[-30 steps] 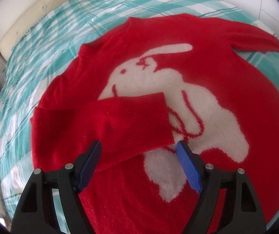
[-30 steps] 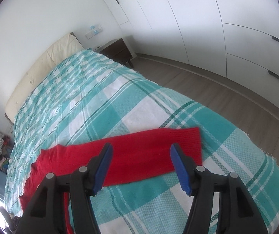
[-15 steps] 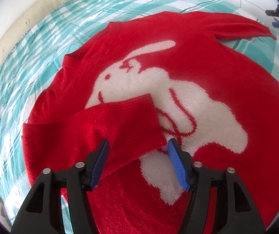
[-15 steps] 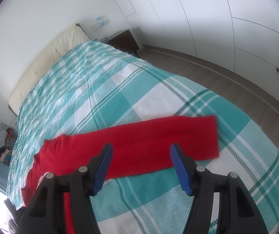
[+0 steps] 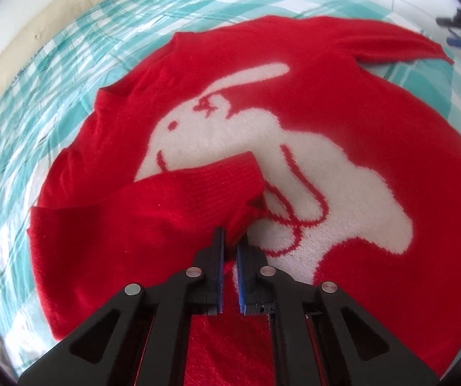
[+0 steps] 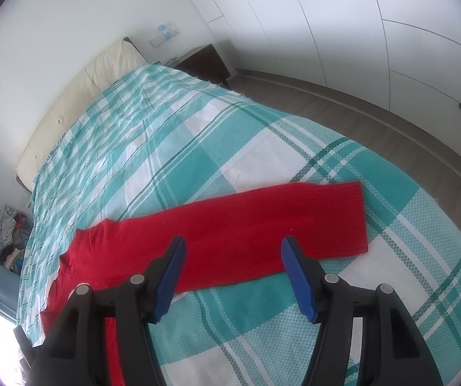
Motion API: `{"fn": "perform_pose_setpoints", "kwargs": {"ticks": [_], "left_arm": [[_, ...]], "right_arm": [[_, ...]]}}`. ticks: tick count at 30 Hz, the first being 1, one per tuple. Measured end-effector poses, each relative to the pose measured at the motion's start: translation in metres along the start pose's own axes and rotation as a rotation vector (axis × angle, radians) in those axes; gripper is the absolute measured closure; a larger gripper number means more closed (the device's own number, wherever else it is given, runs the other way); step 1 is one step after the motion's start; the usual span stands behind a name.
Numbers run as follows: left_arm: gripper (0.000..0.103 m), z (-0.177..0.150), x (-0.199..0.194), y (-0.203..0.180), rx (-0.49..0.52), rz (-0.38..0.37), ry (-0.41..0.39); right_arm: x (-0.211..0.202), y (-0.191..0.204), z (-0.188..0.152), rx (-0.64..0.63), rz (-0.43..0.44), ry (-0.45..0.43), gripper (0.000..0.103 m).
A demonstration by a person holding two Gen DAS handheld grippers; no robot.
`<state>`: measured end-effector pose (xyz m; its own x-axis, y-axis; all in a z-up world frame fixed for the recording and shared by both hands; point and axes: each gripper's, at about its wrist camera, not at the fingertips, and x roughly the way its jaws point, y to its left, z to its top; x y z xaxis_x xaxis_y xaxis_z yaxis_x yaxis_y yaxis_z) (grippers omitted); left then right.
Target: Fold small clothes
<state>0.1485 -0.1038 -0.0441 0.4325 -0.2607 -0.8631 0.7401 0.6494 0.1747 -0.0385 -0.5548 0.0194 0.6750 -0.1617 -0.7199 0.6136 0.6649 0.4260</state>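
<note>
left wrist, left gripper (image 5: 229,244) now clamping sleeve cuff (image 5: 217,189)

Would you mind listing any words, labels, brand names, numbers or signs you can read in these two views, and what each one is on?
None: no readable text in either view.
Red sweater: only a white rabbit picture, no lettering.
Plaid bedspread: pattern only.
Wall plates above the headboard: two blue marks, too small to read.
Wardrobe doors: plain.

Bright daylight — fisheye-warped, dark-cornered, slightly blurred
</note>
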Motion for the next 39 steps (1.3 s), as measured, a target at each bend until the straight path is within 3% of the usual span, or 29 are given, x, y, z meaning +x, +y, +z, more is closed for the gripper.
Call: {"fn": "perform_pose_setpoints", "kwargs": {"ticks": [3,5,7,9,12,16,18,20,24,29,39], "left_arm": [[0.1,-0.008,-0.04,0.048,-0.27,-0.084,-0.141],[0.1,-0.027,-0.077,0.091,-0.465,-0.073,-0.249],[0.1,-0.059,-0.111,0.14,-0.688,-0.012,-0.331],[0.1,-0.097,-0.136,0.184,-0.904,0.122,-0.366],[0.1,-0.154,-0.15,0.229,-1.148,0.344,-0.327],[0.101,-0.222,-0.146,0.247,-1.364,0.581,-0.212],[0.101,-0.251,-0.136,0.249,-1.442,0.636,-0.165],[0.101,-0.274,-0.128,0.255,-1.544,0.6,-0.141],[0.101,-0.289,-0.119,0.258,-1.566,0.624,-0.061],[0.101,-0.308,-0.102,0.258,-1.645,0.58,0.029],[0.101,-0.315,-0.089,0.264,-1.643,0.551,0.085]], "right_arm": [[0.001,0.0,0.0,0.0,0.004,0.003,0.042],[0.0,0.001,0.0,-0.004,0.009,0.004,0.042],[0.0,0.002,0.0,-0.011,0.016,0.002,0.042],[-0.001,0.005,0.001,-0.018,0.025,-0.001,0.042],[-0.002,0.01,0.0,-0.038,0.029,-0.004,0.042],[0.0,0.018,-0.004,-0.075,0.015,-0.005,0.042],[0.002,0.019,-0.007,-0.086,0.008,0.001,0.042],[0.005,0.021,-0.009,-0.097,0.0,0.01,0.042],[0.008,0.024,-0.012,-0.112,0.002,0.02,0.042],[0.006,0.026,-0.011,-0.125,0.003,0.009,0.042],[0.007,0.024,-0.011,-0.118,-0.011,0.009,0.042]]}}
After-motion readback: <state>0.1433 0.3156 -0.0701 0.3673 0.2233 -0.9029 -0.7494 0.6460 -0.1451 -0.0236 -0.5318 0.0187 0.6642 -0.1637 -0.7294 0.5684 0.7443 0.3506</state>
